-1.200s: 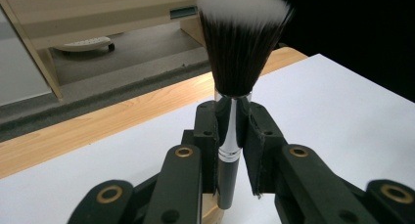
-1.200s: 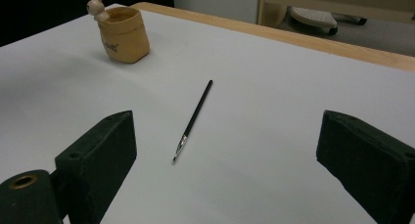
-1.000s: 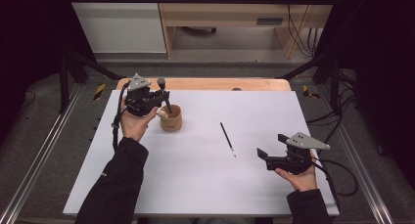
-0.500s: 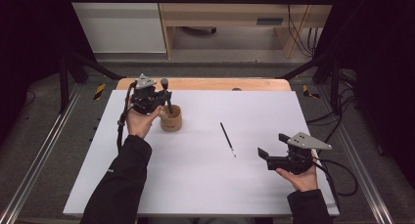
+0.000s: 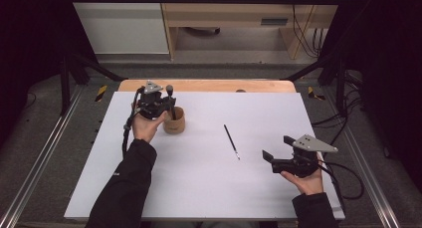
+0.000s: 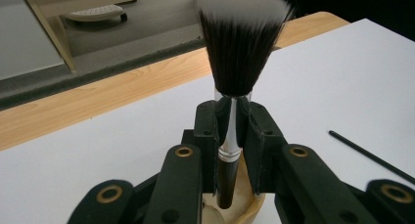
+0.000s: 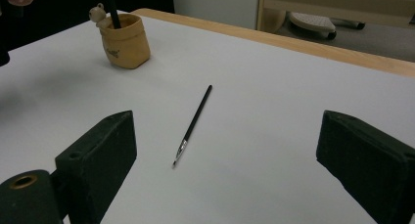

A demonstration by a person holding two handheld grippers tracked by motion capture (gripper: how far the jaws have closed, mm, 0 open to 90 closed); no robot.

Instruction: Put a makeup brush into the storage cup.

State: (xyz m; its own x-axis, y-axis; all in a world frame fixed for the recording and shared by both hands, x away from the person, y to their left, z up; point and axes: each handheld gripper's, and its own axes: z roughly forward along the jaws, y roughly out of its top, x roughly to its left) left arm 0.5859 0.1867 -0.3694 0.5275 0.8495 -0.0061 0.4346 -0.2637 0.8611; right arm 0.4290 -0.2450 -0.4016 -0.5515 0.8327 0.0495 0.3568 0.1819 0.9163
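At the frame's upper left, a makeup brush [image 6: 234, 87] is clamped upright by the left claw [image 6: 234, 136] over a wooden cup [image 5: 174, 121]; the right claw [image 7: 225, 155] is held apart.

White table sheet [image 5: 199, 188] with a light wooden strip [image 5: 209, 85] along its far edge. Tan wooden cup [image 5: 174, 122] near the far-left corner; makeup brush [image 6: 240, 53] has black bristles tipped white, a silver ferrule and a black handle, and sits between black jaws with brass-coloured rivets. Thin black liner brush [image 5: 231, 141], silver near its tip, mid-sheet; person's sleeve [image 5: 124, 193] black, gripper plates grey.
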